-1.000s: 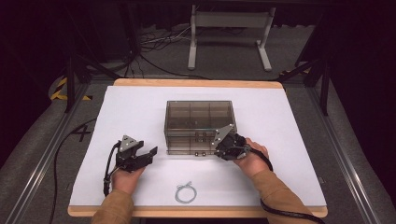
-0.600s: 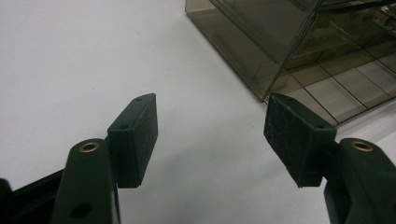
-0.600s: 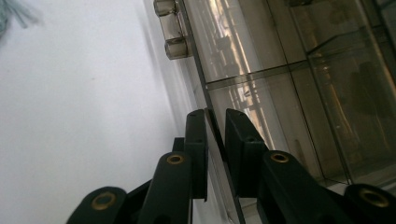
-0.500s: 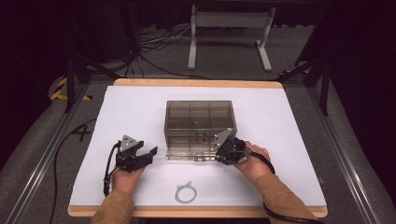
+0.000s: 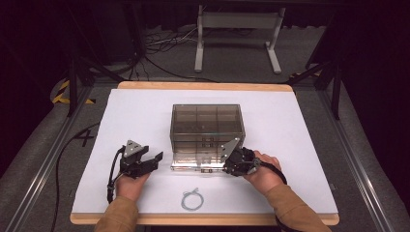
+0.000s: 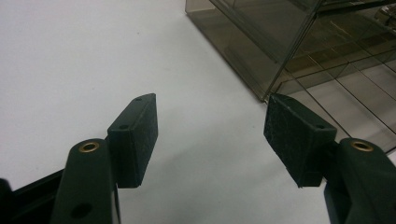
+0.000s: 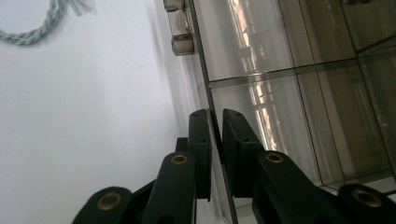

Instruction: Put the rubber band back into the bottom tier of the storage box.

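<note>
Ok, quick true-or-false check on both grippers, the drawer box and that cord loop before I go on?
1. The right gripper is shut on the drawer front of the smoky box. True.
2. The left gripper holds the cord. False: it is open and holds nothing, beside the box.
3. The pale cord loop lies on the white table in front of the box. True.
4. The cord is inside a compartment. False: it lies outside.

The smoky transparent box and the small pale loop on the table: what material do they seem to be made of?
The smoky transparent compartment box looks like glossy rigid plastic, perhaps acrylic: dividers show through its walls, and it reflects light. The small pale green twisted loop looks like matte cord or string; its twisted strands show in the right gripper view.
</note>
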`<state>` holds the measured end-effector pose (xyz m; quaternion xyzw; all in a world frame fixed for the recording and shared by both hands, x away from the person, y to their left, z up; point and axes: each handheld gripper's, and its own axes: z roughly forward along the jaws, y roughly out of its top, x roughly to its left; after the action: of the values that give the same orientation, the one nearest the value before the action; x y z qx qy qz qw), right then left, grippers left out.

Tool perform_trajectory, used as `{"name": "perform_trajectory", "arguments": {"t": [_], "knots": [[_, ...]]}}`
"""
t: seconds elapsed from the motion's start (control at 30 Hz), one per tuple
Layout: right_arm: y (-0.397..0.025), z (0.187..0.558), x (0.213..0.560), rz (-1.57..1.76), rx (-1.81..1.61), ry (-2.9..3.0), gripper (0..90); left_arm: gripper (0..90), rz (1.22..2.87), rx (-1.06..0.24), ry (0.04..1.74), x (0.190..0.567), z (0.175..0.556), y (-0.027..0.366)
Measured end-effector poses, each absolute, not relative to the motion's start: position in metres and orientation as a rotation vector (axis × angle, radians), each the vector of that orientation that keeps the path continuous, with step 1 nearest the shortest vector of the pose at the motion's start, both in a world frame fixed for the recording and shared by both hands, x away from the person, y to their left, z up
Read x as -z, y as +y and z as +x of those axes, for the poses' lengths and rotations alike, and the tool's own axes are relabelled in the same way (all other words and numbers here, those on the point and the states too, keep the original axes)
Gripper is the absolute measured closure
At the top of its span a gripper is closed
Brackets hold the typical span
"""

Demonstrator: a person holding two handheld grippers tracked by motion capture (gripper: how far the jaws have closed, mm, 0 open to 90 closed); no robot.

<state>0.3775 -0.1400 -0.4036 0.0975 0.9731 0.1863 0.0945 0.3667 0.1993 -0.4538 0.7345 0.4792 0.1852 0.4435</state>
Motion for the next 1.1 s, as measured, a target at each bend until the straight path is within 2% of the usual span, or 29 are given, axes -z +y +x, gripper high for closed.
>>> {"name": "perform_trajectory", "arguments": {"t": [1.1], "knots": [[-0.141,0.355,0.404,0.227,-0.499,2.952,83.7,35.8,1.822,-0.460,1.188,0.454,0.367,0.199]]}}
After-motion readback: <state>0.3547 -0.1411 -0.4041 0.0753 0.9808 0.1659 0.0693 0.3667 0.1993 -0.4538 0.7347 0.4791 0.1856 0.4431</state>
